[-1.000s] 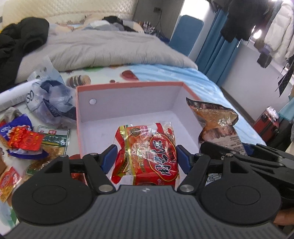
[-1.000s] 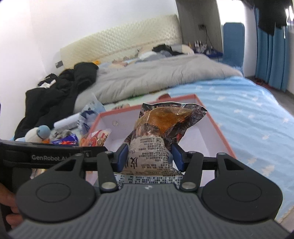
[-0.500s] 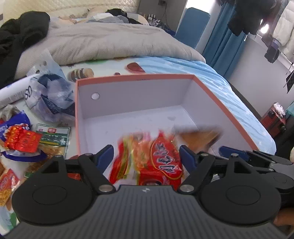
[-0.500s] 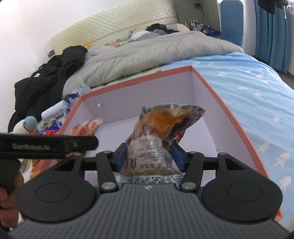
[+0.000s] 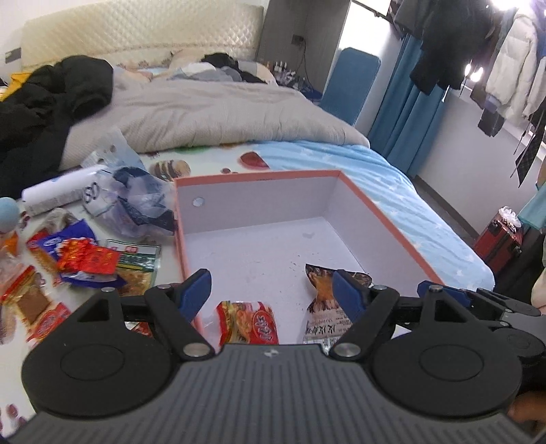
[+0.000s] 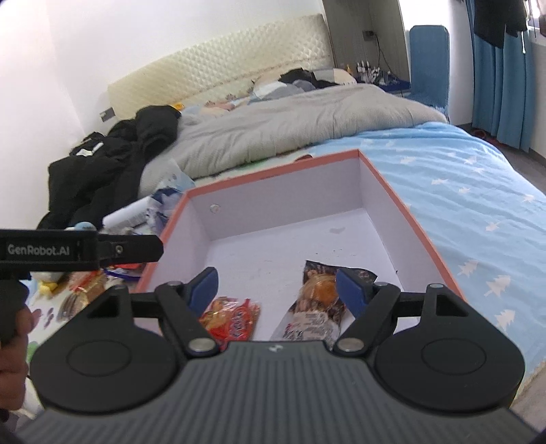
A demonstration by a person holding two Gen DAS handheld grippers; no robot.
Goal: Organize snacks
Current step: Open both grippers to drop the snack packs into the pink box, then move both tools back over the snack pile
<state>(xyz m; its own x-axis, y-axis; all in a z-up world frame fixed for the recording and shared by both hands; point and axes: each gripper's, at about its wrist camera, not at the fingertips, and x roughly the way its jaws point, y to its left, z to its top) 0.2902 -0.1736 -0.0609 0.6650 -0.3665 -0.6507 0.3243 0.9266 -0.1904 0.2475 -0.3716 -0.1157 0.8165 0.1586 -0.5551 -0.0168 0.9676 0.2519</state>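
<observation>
Two packets now lie loose on the floor of the box [image 5: 385, 218], where a second ago each was pinched in your tongs. Your left tongs [image 5: 271, 290] stand spread and empty above the box's near left corner; the red snack packet [image 5: 247, 322] they carried lies flat below them, touching neither pad. Your right tongs [image 6: 276, 285] are opening, and the brown snack packet [image 6: 317, 304] lies on the box floor between the fingers, with no pad pressing on it. A second ago that packet stood upright in the grip, above the box rim.

Both drops look done, so this pair of snacks is organised, and both tongs are free for the next pick.

That next pick likely comes from the loose pile of snacks [image 5: 85, 259] on the bed just left of the box: red, blue and green wrappers overlapping one another, beside a crumpled clear plastic bag [image 5: 133, 194] and a white tube [image 5: 58, 193].

The box sits on a bed with a light blue sheet [image 6: 471, 184] printed with small white trees. Farther back lie a grey duvet [image 5: 211, 116], a heap of black clothing [image 5: 51, 102] and a cream padded headboard [image 5: 136, 30]. Blue curtains [image 5: 402, 112], hanging coats and a red suitcase [image 5: 501, 235] fill the room's right side.
</observation>
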